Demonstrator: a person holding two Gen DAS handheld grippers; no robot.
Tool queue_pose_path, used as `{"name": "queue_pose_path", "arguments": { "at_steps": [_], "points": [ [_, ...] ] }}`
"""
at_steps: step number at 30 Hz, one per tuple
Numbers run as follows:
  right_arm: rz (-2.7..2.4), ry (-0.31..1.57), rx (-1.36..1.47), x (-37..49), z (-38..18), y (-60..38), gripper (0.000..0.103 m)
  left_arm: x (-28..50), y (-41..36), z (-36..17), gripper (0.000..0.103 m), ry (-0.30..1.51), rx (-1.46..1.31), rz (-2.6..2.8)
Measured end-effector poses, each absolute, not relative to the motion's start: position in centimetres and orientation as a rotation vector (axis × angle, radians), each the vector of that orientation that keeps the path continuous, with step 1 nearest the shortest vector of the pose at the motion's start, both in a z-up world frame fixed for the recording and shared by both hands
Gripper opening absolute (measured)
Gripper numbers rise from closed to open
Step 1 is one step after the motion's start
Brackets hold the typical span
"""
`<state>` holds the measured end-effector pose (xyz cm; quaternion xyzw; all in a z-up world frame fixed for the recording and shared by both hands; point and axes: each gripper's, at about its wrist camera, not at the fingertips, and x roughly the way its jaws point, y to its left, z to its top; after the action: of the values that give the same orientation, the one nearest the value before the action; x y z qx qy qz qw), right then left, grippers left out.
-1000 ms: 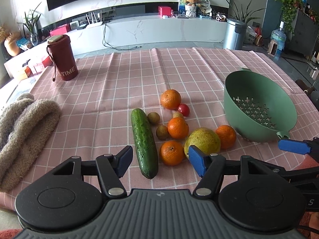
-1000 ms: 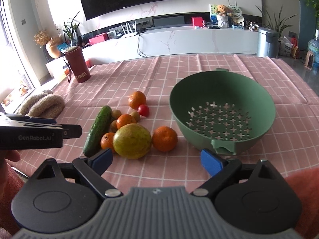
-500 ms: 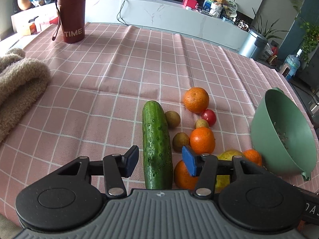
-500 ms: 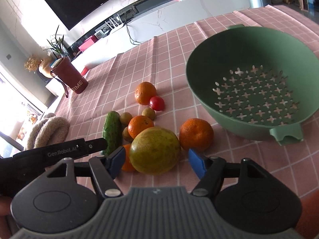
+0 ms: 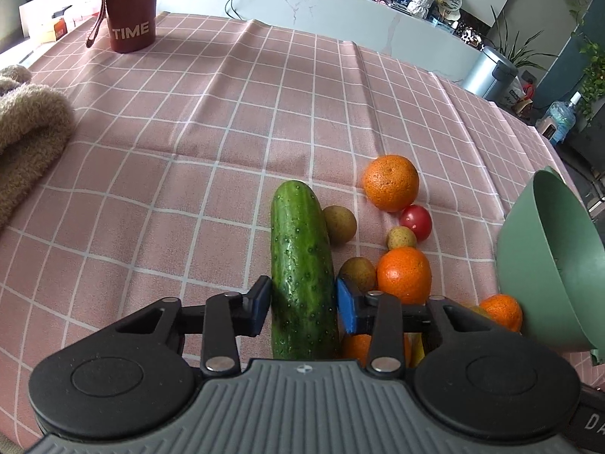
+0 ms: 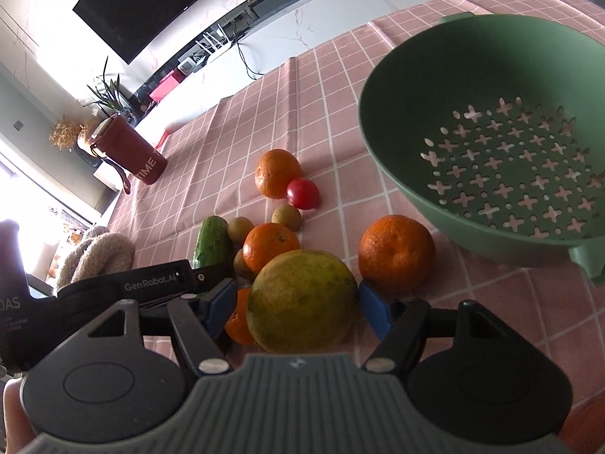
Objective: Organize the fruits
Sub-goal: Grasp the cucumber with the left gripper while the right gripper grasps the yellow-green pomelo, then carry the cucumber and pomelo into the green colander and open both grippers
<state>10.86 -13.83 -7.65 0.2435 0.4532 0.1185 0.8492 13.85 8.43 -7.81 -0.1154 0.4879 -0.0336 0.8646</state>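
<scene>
A green cucumber (image 5: pixel 302 265) lies on the pink checked cloth between the pads of my left gripper (image 5: pixel 302 304), which touch its sides. Beside it lie several oranges (image 5: pixel 391 182), a red tomato (image 5: pixel 416 222) and small brown fruits (image 5: pixel 339 224). My right gripper (image 6: pixel 298 306) straddles a large yellow-green fruit (image 6: pixel 302 300), its pads at the fruit's sides with small gaps. An orange (image 6: pixel 396 251) lies to its right. The green colander (image 6: pixel 491 132) is empty. The left gripper's body shows in the right wrist view (image 6: pixel 151 283).
A dark red TIME cup (image 5: pixel 130 3) stands at the far left of the table. A beige knitted cloth (image 5: pixel 26 128) lies at the left edge. The colander's wall (image 5: pixel 548 265) is close on the right of the fruit pile.
Both grippers have moved forward and down. The left one has closed in around the cucumber; the right one has come around the yellow-green fruit.
</scene>
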Motion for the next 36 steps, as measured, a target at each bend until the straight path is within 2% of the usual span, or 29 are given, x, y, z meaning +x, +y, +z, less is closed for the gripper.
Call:
{"name": "queue_pose_path", "arguments": {
  "at_steps": [6, 9, 10, 19, 29, 36],
  "points": [
    [0.25, 1.035, 0.587, 11.3, -9.3, -14.0, 0.068, 13.8, 8.3, -7.9, 0.042, 1.016, -0.236, -0.072],
    [0.246, 1.014, 0.621, 11.5, -9.5, -14.3, 0.068, 14.1, 8.1, -8.3, 0.047, 1.034, -0.226, -0.066],
    [0.248, 1.009, 0.627, 11.5, -9.6, -14.3, 0.068, 14.0, 8.2, -8.4, 0.043, 1.028, -0.23, -0.071],
    [0.258, 0.989, 0.577, 11.0, -9.2, -14.1, 0.065, 12.9, 8.4, -7.9, 0.041, 0.996, -0.225, -0.062],
    [0.308, 0.894, 0.517, 8.8, -6.0, -14.8, 0.064, 9.6, 7.9, -3.2, 0.041, 0.89, -0.283, -0.112],
    [0.325, 0.82, 0.425, 7.2, -1.5, -17.6, 0.064, 8.7, 3.9, 1.4, 0.041, 0.866, -0.289, -0.245]
  ]
}}
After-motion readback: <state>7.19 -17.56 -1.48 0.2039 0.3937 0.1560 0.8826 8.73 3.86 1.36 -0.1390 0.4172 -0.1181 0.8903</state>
